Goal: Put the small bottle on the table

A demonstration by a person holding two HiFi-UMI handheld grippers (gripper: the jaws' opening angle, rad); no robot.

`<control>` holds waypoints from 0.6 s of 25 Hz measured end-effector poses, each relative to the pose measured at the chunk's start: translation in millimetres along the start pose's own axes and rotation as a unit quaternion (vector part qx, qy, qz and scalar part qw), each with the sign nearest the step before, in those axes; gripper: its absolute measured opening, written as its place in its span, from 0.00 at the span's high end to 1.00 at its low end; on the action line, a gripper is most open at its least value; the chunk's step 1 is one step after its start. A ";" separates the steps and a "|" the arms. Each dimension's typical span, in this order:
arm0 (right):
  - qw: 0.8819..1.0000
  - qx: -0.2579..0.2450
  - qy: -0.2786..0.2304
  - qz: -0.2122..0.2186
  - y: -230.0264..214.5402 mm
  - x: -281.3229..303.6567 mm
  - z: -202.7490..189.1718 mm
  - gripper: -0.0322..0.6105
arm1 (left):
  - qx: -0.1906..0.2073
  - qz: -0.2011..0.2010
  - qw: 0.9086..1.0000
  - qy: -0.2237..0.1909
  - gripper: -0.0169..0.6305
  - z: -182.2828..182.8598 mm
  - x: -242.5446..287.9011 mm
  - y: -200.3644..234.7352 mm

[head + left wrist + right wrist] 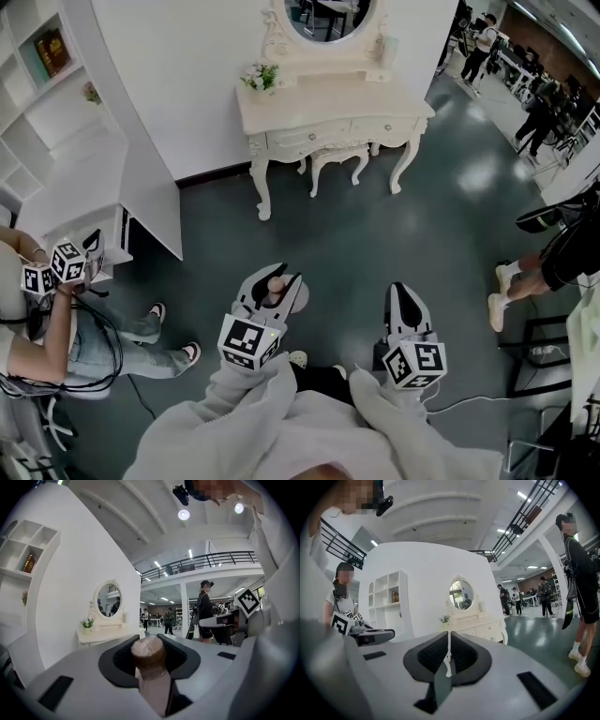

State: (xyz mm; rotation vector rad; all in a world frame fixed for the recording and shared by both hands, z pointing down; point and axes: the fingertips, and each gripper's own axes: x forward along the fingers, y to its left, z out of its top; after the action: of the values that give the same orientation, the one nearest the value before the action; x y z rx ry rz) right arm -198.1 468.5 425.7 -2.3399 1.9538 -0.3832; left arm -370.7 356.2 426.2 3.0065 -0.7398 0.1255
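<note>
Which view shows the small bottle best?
The left gripper view: the small bottle stands close up between the jaws, with its brown cap and pale neck clear. The head view shows only its small top in the left gripper, seen from above. The right gripper view does not show it.

Glossy dark floor [375, 234] — matt white-painted table [347, 101]

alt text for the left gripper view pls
The left gripper is shut on a small bottle with a brown cap. Beyond it, a white dressing table with an oval mirror stands against a white wall.
</note>
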 end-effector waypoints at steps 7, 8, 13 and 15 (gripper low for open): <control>1.000 0.001 0.007 0.002 18.3 -1.0 -18.1 0.89 | 0.001 -0.017 1.000 0.003 0.77 -12.3 -5.7 2.8; 1.000 0.002 0.009 0.000 19.2 -2.2 -19.4 0.89 | 0.002 -0.019 1.000 0.003 0.77 -12.3 -6.1 2.9; 1.000 0.014 0.020 -0.010 12.4 -5.5 -30.3 0.89 | -0.001 -0.026 1.000 0.006 0.77 -15.5 -2.2 -1.3; 0.999 0.022 0.024 -0.007 9.0 -0.5 -35.5 0.89 | 0.000 -0.031 0.999 0.008 0.77 -17.5 2.5 -3.5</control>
State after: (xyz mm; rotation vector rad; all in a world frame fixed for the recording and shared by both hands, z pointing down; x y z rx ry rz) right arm -215.1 471.0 458.0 -2.3398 1.9299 -0.4829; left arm -368.1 359.2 443.8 3.0213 -0.6454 0.1476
